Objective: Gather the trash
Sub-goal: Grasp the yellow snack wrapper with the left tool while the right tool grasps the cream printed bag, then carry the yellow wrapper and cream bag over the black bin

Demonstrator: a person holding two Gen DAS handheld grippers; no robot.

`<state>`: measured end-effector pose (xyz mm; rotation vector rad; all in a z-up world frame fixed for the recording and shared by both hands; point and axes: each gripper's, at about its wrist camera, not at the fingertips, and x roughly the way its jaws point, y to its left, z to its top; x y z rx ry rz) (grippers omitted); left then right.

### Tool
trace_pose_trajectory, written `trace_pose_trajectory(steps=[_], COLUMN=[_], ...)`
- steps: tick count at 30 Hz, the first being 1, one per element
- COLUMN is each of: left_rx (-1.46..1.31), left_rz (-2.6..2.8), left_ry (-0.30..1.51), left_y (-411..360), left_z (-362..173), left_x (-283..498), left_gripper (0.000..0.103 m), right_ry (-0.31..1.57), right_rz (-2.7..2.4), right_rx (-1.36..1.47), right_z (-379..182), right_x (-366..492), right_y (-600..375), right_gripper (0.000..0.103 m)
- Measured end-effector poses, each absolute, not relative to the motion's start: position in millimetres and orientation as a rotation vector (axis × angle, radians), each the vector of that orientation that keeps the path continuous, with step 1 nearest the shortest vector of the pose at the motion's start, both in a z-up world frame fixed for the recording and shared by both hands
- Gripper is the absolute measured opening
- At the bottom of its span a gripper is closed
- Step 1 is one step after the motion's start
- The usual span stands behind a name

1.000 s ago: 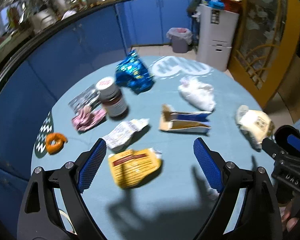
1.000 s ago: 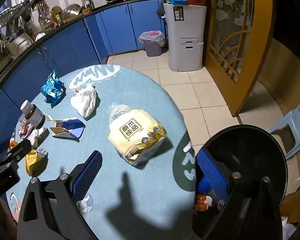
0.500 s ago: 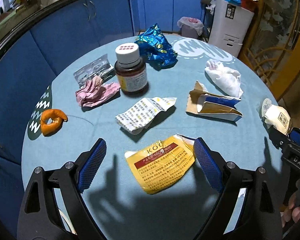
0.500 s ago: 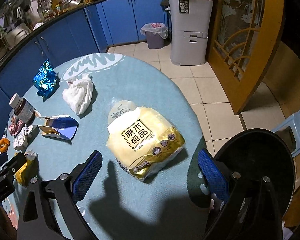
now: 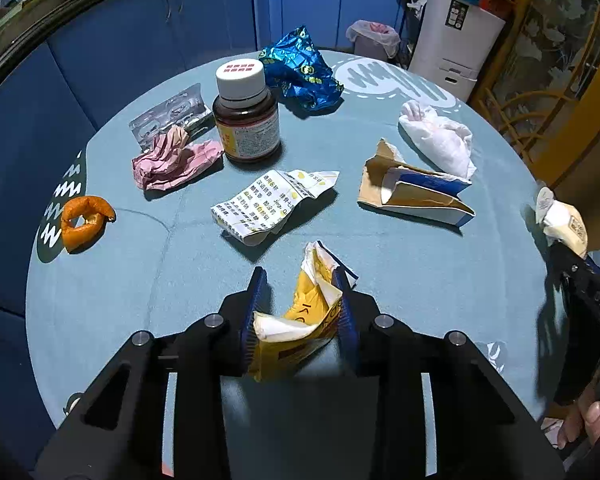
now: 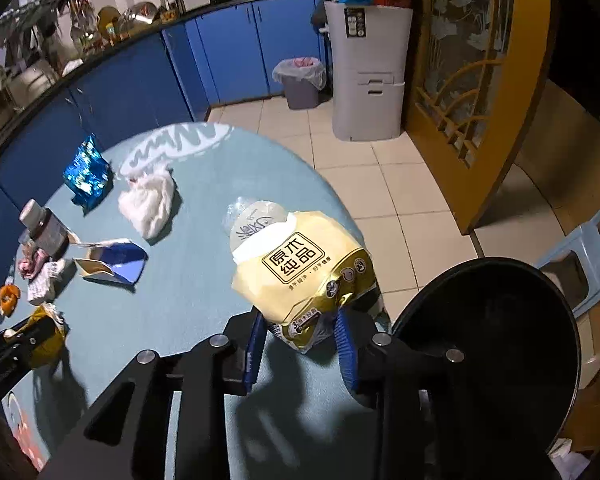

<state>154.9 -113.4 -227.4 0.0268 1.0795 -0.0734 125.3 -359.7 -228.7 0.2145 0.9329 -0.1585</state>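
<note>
My left gripper is shut on a yellow wrapper, crumpled between the blue pads near the table's front edge. My right gripper is shut on a cream and gold tissue pack at the table's right edge, next to a black trash bin. The tissue pack also shows at the right in the left wrist view. Loose trash lies on the round blue table: a printed paper packet, a torn blue and tan carton, a white tissue, pink crumpled paper, an orange peel.
A brown pill bottle with a white cap stands mid-table, beside a blister pack and a blue foil bag. Blue cabinets ring the far side. A lined bin and a white unit stand on the tiled floor.
Both grippers have moved forward and shut: the left on the yellow wrapper, crumpling it, and the right on the tissue pack. Both were open half a second ago.
</note>
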Motion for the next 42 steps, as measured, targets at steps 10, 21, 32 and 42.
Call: trace_pose_trajectory(steps=[10, 21, 32, 42], left_rx=[0.055, 0.084, 0.128, 0.181], left_rz=[-0.097, -0.123, -0.155, -0.21], left_ry=[1.002, 0.961, 0.929, 0.91], left_y=[-124.8, -148.2, -179.5, -221.7], left_z=[-202.4, -185.0, -174.2, -171.5], left_x=[140.5, 127.1, 117.7, 114.1], left_gripper=[0.032, 0.032, 0.032, 0.032], right_ry=[0.894, 0.861, 0.828, 0.812], right_rz=[-0.138, -0.153, -0.177, -0.214], right_rx=[0.243, 0.262, 0.298, 0.339], right_z=[-212.0, -196.6, -190.4, -193.0], right_x=[102.1, 72.2, 48.7, 30.9], right_y=[-359.4, -369.7, -392.7, -419.8], right_gripper=[0.024, 0.024, 0.024, 0.024])
